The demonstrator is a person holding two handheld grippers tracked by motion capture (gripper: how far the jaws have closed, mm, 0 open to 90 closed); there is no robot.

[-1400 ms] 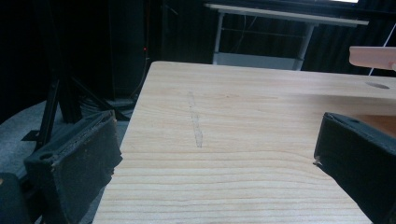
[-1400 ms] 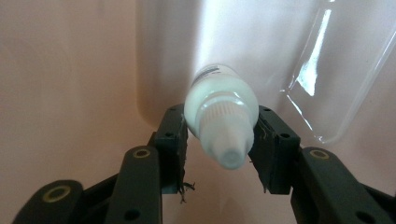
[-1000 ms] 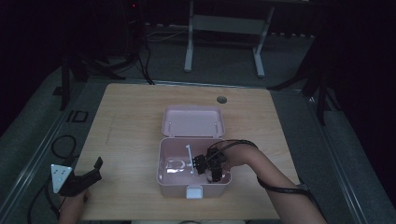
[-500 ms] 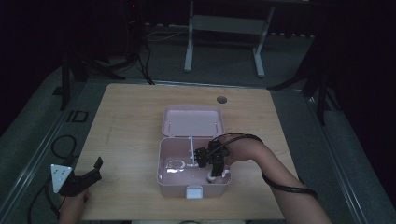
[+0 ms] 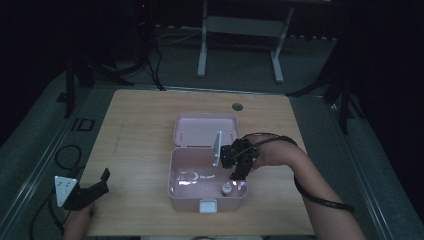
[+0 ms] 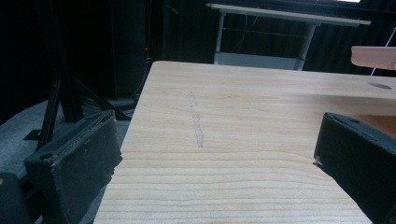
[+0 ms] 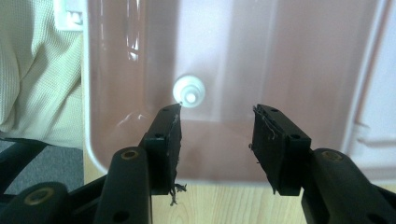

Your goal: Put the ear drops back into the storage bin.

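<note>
While the left gripper [image 5: 100, 181] is held idle at the near left corner of the table [image 5: 140, 125], its jaws are seen wide apart with nothing but bare wood between them. Just right of it, at the near edge, an open pink box [image 5: 172, 187] is set, with a white latch [image 5: 208, 205] on its front wall and its lid [image 5: 202, 131] laid flat behind it. On the floor of the box, toward the near right corner, a small white knob-like piece [image 5: 227, 189] is seen standing on its own, touched by nothing; in the right gripper view the same piece [image 7: 189, 91] lies just beyond the tip of one jaw. A clear, shiny item, too faint to be named, is made out on the left of the box floor. Above the right side of the box the right gripper [image 5: 239, 161] is held pointing down into it, and its jaws have just been opening: they are parted now, with nothing between them. Beside it, near the back wall, a thin pale plate [image 5: 218, 146] is seen standing upright; whether it is touched by the gripper cannot be told. Judged from this, the piece appears to have been set down in the box. The main risks would be that the upright plate is knocked over by the hand or its cable as it is drawn away, or that the small piece is tipped by a jaw passing low over it.
</note>
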